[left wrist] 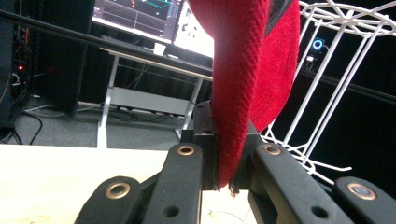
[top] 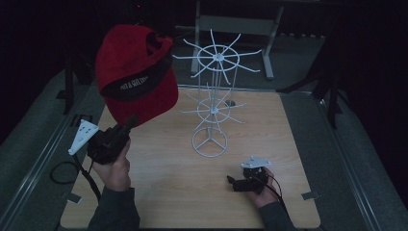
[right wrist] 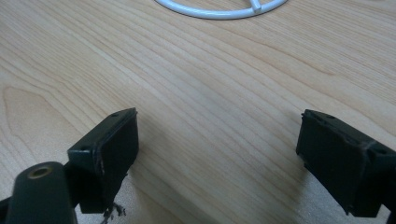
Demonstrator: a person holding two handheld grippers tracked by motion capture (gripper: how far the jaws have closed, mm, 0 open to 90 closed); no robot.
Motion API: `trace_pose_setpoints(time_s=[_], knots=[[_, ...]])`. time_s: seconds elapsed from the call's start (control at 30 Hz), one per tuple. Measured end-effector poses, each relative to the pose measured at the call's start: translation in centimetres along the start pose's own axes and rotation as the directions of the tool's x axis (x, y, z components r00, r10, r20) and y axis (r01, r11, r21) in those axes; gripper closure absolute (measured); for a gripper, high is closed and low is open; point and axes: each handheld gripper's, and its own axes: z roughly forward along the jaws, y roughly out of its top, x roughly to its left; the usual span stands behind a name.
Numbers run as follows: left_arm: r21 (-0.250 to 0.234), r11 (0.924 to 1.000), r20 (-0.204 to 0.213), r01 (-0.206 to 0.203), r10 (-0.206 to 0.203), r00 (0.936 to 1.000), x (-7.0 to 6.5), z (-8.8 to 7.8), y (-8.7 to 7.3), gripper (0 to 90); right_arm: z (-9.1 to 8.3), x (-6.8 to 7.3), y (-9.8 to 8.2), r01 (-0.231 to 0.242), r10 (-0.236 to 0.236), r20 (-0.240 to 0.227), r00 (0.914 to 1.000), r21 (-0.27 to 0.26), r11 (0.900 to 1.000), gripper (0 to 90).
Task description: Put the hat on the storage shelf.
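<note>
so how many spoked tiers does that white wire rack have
2. The upper tier sits at the top of the white wire rack, right of the red cap; the lower tier sits halfway down, above the ring base.

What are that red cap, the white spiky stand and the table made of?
Red cap: probably wool-like woven cloth; a coarse twill weave shows close up. White stand: likely coated metal wire; thin, smooth, glossy rods. Table: pale wood or wood-look laminate, matte, with visible grain.
</note>
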Motion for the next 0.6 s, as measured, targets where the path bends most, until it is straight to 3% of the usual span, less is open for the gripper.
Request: trace_pose_setpoints(time_s=[0.6], knots=[[0.003,0.9994,0.013,-0.036,0.036,0.9993,-1.05,-0.24,-0.22,85.8,-0.01,0.00,0.00,0.001,-0.001,-0.001,1.0000,0.001,1.000,12.8]])
